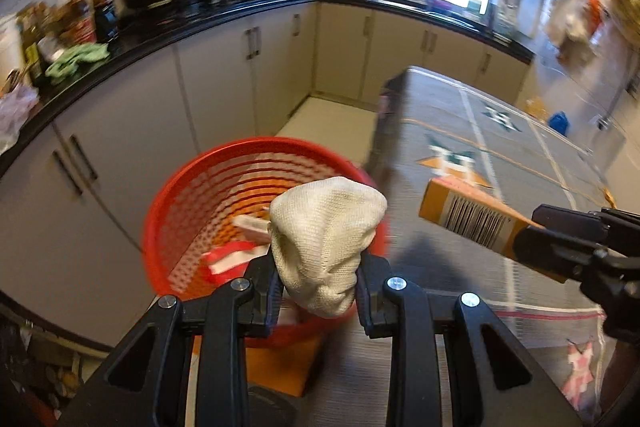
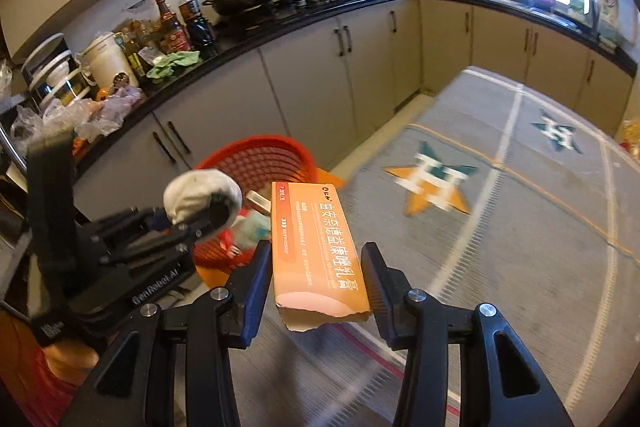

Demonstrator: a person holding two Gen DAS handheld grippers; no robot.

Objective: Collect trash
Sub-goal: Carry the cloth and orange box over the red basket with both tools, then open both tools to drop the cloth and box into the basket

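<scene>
right now my left gripper (image 1: 318, 279) is clenched on a balled-up off-white cloth (image 1: 326, 239); the cloth bulges out ahead of my fingertips and hangs over the red mesh basket (image 1: 180, 211), which sits just beyond and below them; inside the basket i can see some red-and-white packaging (image 1: 234, 257), blurred; my right gripper (image 2: 316, 279) is grasping an orange cardboard box (image 2: 316, 247) by its long sides, its torn end toward my wrist and its far end reaching out past my fingertips; the box sits a little to the right of the basket (image 2: 256, 163), over the patterned grey tablecloth (image 2: 520, 227); from my left side i see the same box (image 1: 472, 219) with its barcode face up, off to the right of the cloth, the two apart; from my right side the cloth (image 2: 200, 195) shows to the left of the box, near the basket rim; beyond both sets of fingers runs a black kitchen counter (image 2: 280, 27) with pans and bottles.
</scene>
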